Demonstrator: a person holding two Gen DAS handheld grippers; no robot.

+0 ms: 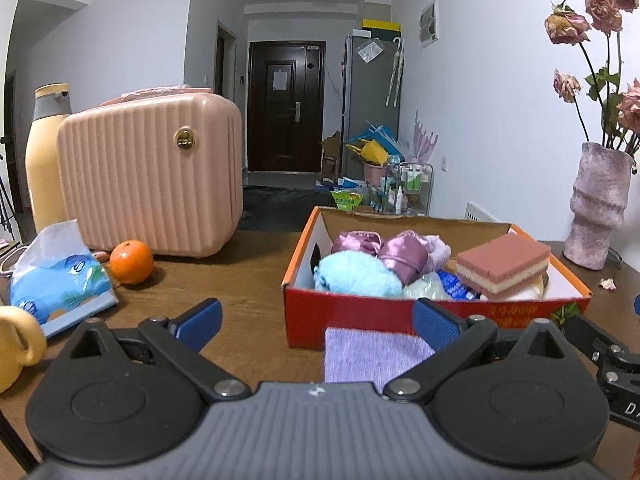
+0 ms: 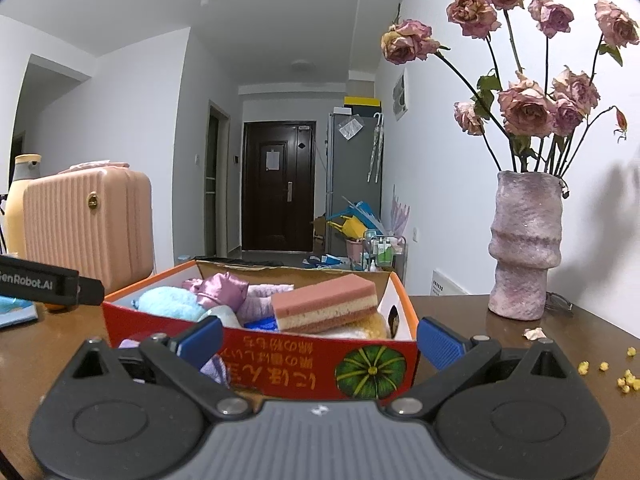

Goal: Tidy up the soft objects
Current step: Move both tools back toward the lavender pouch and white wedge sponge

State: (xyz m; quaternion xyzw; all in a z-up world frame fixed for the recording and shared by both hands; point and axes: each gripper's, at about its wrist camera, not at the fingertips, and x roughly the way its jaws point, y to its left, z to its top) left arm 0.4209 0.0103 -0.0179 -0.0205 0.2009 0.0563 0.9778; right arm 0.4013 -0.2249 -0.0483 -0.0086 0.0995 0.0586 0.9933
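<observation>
Both tools are spread wide and hold nothing: the left tool hangs low over the brown surface, and the right tool faces the near wall of the red cardboard box. One soft thing is left outside, a lavender knitted cloth lying flat just in front of the box, partly under the left tool's right finger. The box already holds a pink layered sponge, a light blue fluffy piece and a satin purple item. To do this step well, I would lower the left tool squarely over the cloth, pinch a good fold rather than a thin edge, and lift it clear of the box wall before dropping it in. Further left sit a tissue pack, an orange and a pink ribbed case; on the right a vase of dried roses stands near the wall, with a dark door down the hallway.
</observation>
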